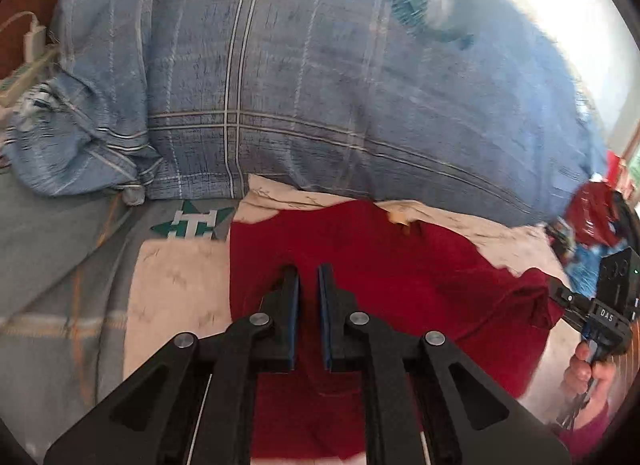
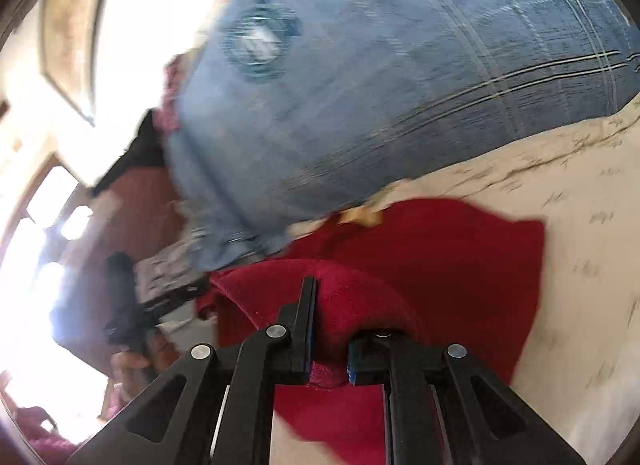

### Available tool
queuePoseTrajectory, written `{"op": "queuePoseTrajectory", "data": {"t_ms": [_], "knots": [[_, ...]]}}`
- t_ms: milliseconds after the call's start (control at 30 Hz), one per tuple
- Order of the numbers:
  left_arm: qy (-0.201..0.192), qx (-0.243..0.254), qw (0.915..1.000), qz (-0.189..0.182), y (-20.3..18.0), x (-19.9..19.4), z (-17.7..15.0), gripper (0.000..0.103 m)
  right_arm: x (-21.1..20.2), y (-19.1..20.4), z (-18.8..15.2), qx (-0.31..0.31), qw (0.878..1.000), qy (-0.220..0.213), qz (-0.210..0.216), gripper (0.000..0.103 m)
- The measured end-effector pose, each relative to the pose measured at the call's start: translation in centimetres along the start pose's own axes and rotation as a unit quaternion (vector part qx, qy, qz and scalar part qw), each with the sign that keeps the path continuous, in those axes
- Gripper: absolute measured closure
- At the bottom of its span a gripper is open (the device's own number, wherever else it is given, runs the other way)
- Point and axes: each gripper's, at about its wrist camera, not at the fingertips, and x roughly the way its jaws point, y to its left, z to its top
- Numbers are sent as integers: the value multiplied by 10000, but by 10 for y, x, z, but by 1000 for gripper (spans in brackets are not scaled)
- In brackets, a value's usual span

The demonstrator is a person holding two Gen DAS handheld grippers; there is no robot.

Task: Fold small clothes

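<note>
A bed carries a cream sheet [image 1: 180,289], with a big blue plaid pillow [image 1: 320,85] behind. The red garment [image 1: 400,277] lies on the sheet — the right gripper [image 2: 330,329] pinches its raised fold, the left gripper [image 1: 308,277] hovers closed, empty. Bright windows blur out; the room's far side is unreadable.
</note>
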Motion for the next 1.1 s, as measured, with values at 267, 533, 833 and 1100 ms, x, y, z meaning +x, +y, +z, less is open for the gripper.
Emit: {"op": "queuePoseTrajectory", "data": {"t_ms": [267, 533, 833, 1100], "knots": [[509, -652, 9958, -392, 27, 55, 18, 42, 29, -64, 23, 990, 9946, 296, 27, 46], [114, -625, 9978, -192, 37, 35, 11, 25, -4, -15, 18, -418, 9983, -121, -375, 49], [826, -170, 9958, 356, 26, 94, -10, 24, 89, -67, 30, -326, 9747, 231, -2197, 78], [456, -323, 9984, -28, 53, 35, -24, 24, 17, -38, 0, -498, 9834, -4, -1743, 46]]}}
